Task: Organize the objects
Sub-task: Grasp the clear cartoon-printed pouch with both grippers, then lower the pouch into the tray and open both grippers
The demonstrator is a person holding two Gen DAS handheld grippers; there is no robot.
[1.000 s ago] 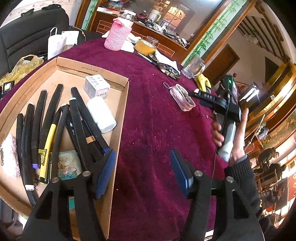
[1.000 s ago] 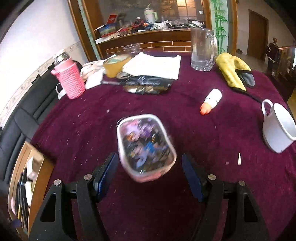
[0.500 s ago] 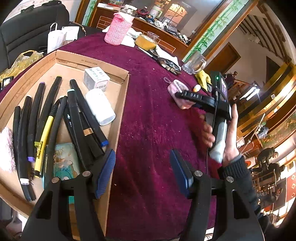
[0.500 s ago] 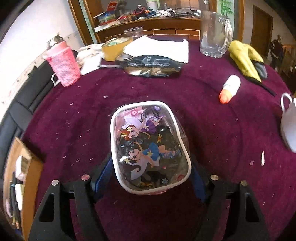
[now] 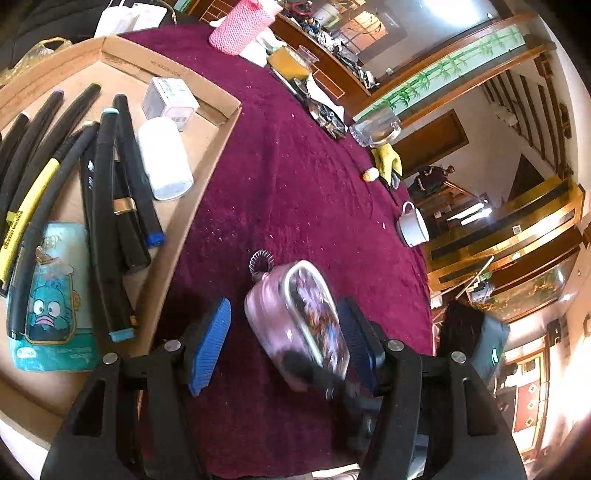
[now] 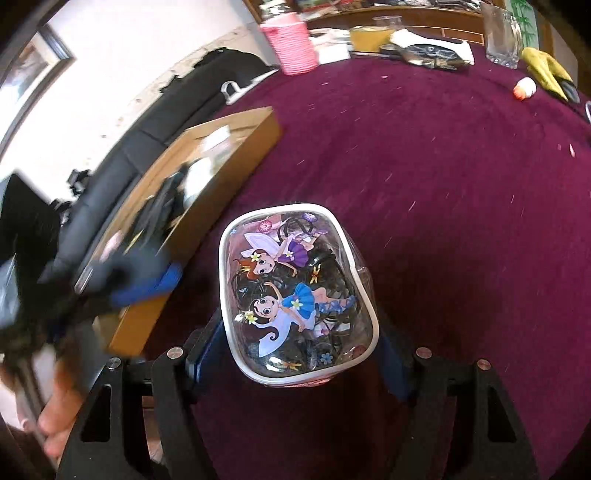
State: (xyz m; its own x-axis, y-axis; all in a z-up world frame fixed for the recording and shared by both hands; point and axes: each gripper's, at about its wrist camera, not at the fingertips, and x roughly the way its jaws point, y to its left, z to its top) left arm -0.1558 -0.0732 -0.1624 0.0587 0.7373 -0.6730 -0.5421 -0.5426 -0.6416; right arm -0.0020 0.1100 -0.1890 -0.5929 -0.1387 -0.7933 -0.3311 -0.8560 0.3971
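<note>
My right gripper is shut on a clear fairy-print pouch with a white rim, holding it above the maroon tablecloth. In the left wrist view the same pouch hangs between the open fingers of my left gripper, apart from its left pad. A cardboard tray at left holds several black pens, a yellow pen, a white cylinder, a small box and a teal packet. The tray also shows in the right wrist view.
On the tablecloth lie a white mug, a yellow glove, a glue stick, a glass mug, a pink knitted holder and a cup of yellow liquid. A black chair stands behind the tray.
My right gripper has closed on the pouch, lifted it and carried it left toward the tray and my left gripper. The pouch now sits between my left gripper's fingers.
</note>
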